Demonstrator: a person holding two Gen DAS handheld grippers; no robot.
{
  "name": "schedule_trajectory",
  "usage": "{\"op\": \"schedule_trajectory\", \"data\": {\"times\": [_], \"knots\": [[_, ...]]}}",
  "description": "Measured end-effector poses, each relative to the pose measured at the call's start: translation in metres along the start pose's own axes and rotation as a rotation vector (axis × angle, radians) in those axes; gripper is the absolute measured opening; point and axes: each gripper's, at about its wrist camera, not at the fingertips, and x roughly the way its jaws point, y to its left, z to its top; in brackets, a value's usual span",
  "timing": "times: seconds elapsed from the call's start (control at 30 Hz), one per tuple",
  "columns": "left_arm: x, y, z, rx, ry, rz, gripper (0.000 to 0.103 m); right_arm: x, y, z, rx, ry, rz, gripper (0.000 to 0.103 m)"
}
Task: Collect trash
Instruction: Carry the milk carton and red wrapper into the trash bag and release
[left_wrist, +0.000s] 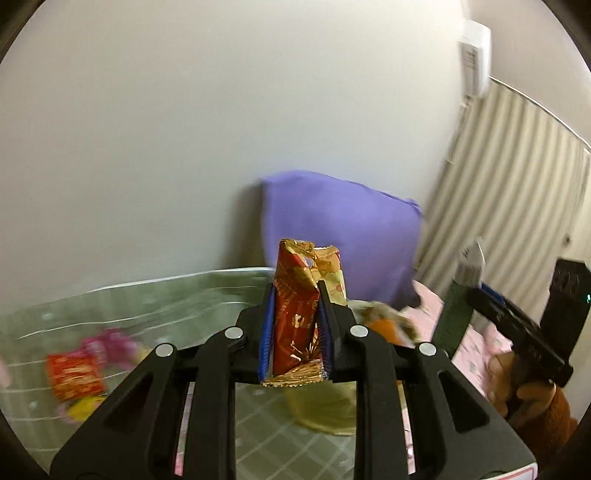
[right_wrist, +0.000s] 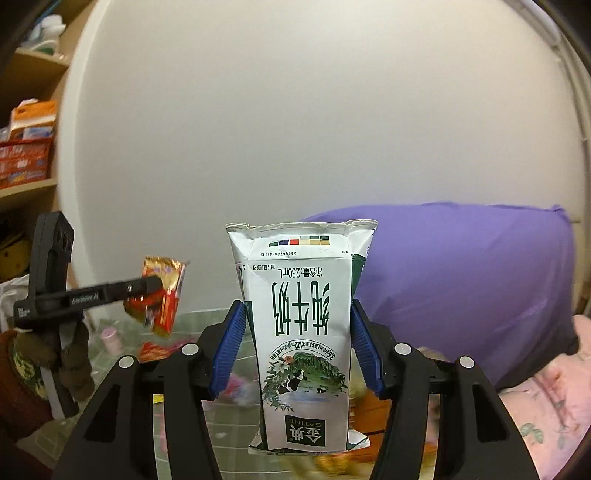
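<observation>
White wall (left_wrist: 184, 129) fills most of both views. Purple pillow (right_wrist: 461, 277) leans against it at the head of the bed; pink floral bedding (right_wrist: 546, 398) below the pillow on the right. Green checked sheet (left_wrist: 110, 295) covers the bed surface on the left wrist view, blurred.

Right gripper (right_wrist: 297, 350) clamped on a white-and-green milk carton (right_wrist: 303, 325): jaws fairly wide, blue pads pressing the carton's two narrow sides. Carton is held lifted above the bed, print upside down, crimped end pointing away from the camera. Carton closed; contents not visible. From the left wrist view the right gripper sits at far right, carton edge-on.

Left gripper (left_wrist: 295, 325) clenched narrow on a red-and-gold snack wrapper (left_wrist: 301, 314), blue pads squeezing it from both sides. Wrapper stands upright between the fingers, torn top end up, crimped gold end toward the camera. In the right wrist view this gripper comes in from the left, roughly level, wrapper crumpled at its tip, raised off the bed.

Remaining trash on the sheet: a red wrapper (left_wrist: 74, 373), with pink and yellow wrappers just beside it, all blurred. A brown sleeve (right_wrist: 22, 387) holds the left gripper's handle. Wooden shelf (right_wrist: 26, 184) with boxes at far left.
</observation>
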Motion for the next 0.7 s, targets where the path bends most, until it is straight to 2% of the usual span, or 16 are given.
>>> {"op": "schedule_trajectory", "data": {"times": [0.17, 0.37, 0.53, 0.7], "knots": [[0.049, -0.043, -0.004, 0.056, 0.061, -0.085, 0.02, -0.007, -0.038, -0.001, 0.045, -0.005, -0.048, 0.053], [0.109, -0.073, -0.039, 0.08, 0.149, -0.138, 0.02, 0.02, -0.068, -0.025, 0.104, 0.034, -0.033, 0.053], [0.172, -0.08, -0.077, 0.083, 0.286, -0.068, 0.02, 0.065, -0.096, -0.063, 0.102, 0.14, 0.008, 0.053], [0.199, -0.086, -0.107, 0.147, 0.4, -0.005, 0.02, 0.098, -0.112, -0.095, 0.102, 0.28, 0.071, 0.053]]}}
